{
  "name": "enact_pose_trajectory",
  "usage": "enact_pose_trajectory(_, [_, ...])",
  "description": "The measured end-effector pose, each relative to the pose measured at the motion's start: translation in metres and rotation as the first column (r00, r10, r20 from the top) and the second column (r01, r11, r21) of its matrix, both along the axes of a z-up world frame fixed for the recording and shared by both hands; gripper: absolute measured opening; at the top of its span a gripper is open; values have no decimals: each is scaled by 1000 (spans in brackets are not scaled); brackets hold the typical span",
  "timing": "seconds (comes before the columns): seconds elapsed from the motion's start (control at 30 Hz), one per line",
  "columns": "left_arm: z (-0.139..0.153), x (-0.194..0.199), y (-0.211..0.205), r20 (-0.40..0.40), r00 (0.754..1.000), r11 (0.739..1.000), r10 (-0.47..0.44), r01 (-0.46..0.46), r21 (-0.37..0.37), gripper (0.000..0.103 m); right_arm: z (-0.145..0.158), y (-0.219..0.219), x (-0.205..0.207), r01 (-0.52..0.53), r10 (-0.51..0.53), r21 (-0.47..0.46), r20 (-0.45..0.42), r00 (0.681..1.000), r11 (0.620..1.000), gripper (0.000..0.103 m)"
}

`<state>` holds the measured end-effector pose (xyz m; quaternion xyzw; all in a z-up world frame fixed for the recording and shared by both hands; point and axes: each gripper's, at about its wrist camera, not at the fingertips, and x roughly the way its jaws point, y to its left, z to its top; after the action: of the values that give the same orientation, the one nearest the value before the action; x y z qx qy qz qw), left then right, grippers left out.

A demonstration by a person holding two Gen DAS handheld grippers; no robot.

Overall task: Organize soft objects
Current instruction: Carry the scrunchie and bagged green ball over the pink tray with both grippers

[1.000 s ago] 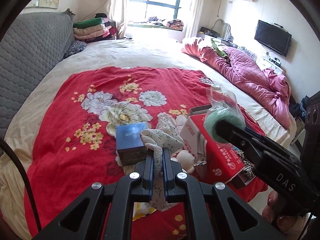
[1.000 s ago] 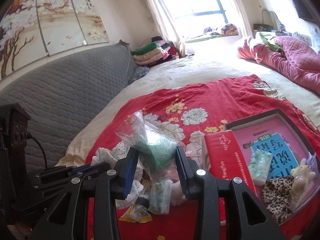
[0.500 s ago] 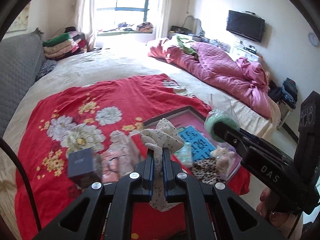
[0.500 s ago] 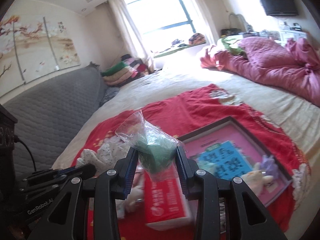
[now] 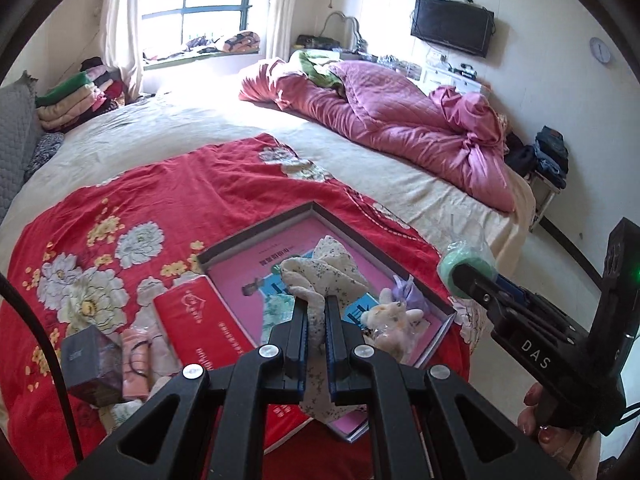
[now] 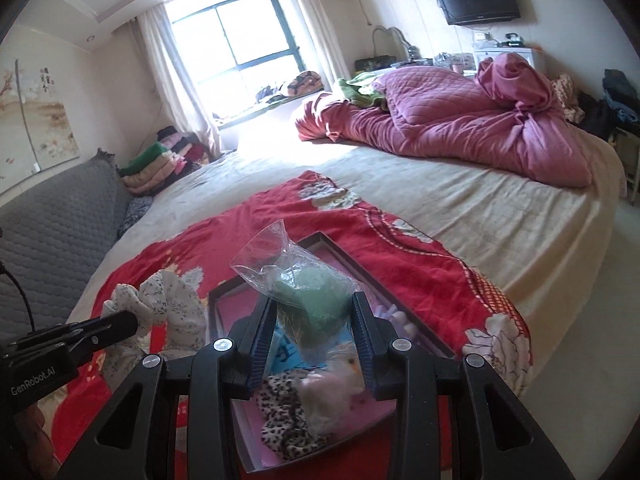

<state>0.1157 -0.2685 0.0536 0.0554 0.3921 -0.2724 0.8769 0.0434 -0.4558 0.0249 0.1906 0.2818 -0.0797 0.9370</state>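
The left gripper (image 5: 316,320), at the lower centre of its own view, is clamped tight on a white floral cloth scrunchie (image 5: 320,276), whose ruffles bunch above the fingertips while a tail hangs below them. The right gripper (image 6: 314,320) stands part-way open with its pads pressed on a clear plastic bag holding a green soft item (image 6: 316,304), the bag's neck rising toward mid-frame. Both are held above a shallow dark-rimmed box (image 5: 256,236) with a pink lining, lying on the red floral blanket (image 5: 180,184) on the bed. Inside the box lie a small plush toy (image 5: 390,314) and a leopard-print cloth (image 6: 284,420). To its left are a red box lid (image 5: 200,320) and a small dark carton (image 5: 90,364).
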Motion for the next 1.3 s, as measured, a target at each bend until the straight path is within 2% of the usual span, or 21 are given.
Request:
enact_pose_trajectory(0.17, [-18, 9, -22, -37, 999, 1000, -20, 21, 14, 7, -14, -15, -3, 37, -37, 3, -33, 999, 999, 39])
enact_pose_trajectory(0.5, [-53, 25, -49, -95, 995, 998, -36, 41, 51, 7, -45, -27, 4, 50, -56, -52, -130, 990, 997, 39])
enact_pose_trajectory(0.73, [-71, 36, -51, -122, 992, 997, -19, 28, 71, 7, -69, -27, 14, 31, -41, -56, -202, 979, 998, 39])
enact_pose_trajectory(1.07, [-87, 49, -48, -151, 989, 996, 9, 4, 85, 8, -88, -15, 26, -12, -11, -90, -251, 968, 996, 39])
enact_pose_trajectory(1.3, [-91, 53, -47, -163, 987, 996, 16, -2, 86, 8, -99, -7, 31, -38, 18, -71, -272, 962, 997, 39])
